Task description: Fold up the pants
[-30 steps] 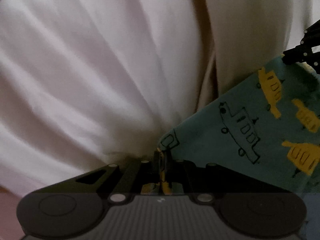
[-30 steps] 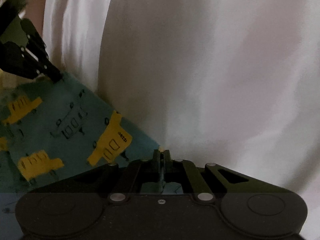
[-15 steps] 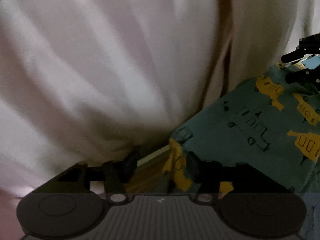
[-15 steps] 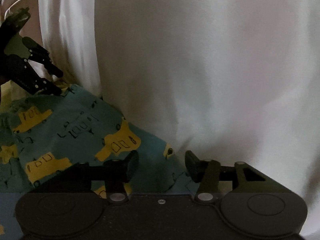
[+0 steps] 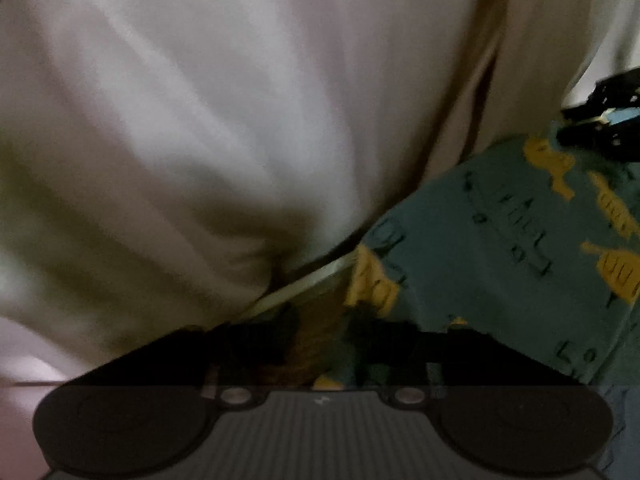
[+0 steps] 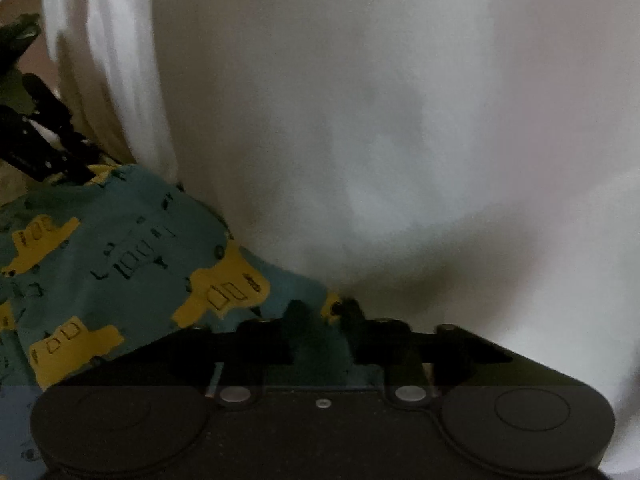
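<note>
The pants [image 5: 500, 240] are teal with yellow and outlined vehicle prints. In the left wrist view they lie at the right, with one corner reaching between the fingers of my left gripper [image 5: 326, 320], which stands open. The right gripper [image 5: 600, 124] shows as dark fingers at that view's far right edge. From the right wrist camera the pants [image 6: 120, 264] fill the lower left, and my right gripper [image 6: 322, 312] is open over their near corner. At the far left of this view the left gripper [image 6: 44, 148] rests by the cloth's other corner.
The person's white shirt [image 5: 240, 120] fills most of both views, close behind the pants; the same shirt [image 6: 380, 120] spans the right wrist view. A pale strip of table edge [image 5: 304, 284] shows under the shirt.
Both grippers were shut on the pants' corners a second ago; both have opened and let the cloth go. The pants now lie lower and slack.
</note>
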Demonstrator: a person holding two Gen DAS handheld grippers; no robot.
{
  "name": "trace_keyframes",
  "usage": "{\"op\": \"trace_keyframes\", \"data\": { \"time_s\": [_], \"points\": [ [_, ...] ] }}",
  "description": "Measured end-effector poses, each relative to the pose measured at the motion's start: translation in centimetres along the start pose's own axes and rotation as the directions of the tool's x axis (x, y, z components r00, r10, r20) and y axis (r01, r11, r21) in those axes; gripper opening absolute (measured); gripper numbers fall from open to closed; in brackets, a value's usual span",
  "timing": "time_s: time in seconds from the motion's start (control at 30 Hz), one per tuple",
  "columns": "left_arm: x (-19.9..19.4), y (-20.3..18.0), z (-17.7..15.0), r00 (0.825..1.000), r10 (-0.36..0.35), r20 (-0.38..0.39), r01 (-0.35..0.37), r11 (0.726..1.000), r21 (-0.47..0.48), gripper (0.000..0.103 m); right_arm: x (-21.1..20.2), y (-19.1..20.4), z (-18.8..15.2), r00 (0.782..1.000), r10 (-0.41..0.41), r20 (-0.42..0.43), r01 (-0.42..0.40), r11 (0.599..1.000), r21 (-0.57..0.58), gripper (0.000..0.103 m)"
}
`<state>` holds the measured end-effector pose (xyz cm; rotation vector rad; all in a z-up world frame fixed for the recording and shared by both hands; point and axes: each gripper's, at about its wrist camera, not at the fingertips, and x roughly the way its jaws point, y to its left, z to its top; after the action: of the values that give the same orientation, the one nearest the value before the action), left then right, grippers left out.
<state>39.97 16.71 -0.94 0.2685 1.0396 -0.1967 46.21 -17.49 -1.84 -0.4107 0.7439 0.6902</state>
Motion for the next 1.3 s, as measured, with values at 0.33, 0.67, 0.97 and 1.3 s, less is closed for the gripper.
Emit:
{"op": "trace_keyframes", "data": {
  "time_s": [0.33,0.67,0.97,1.3],
  "points": [
    [-4.5,-1.7,-0.5,0.992,0.107,0.072,-0.106,0.994,-0.015,0.001,-3.9,0.6,0.0,0.996,-0.037,0.077,0.034,0.998,0.045,0.001],
    [-13.5,-4.8,-4.1,0.954,0.133,0.268,-0.147,0.989,0.032,0.001,-13.9,2.7,-4.0,0.969,-0.044,0.241,0.014,0.992,0.123,0.001],
    [-20.8,-8.5,-10.1,0.918,0.081,0.388,-0.129,0.987,0.1,0.001,-23.2,8.5,-9.3,0.96,-0.038,0.277,0.018,0.997,0.074,0.001],
    [-22.0,-12.6,-18.5,0.944,0.026,0.329,-0.123,0.953,0.278,0.001,-24.4,15.7,-16.7,0.982,-0.041,0.186,0.022,0.995,0.099,0.001]
  ]
}}
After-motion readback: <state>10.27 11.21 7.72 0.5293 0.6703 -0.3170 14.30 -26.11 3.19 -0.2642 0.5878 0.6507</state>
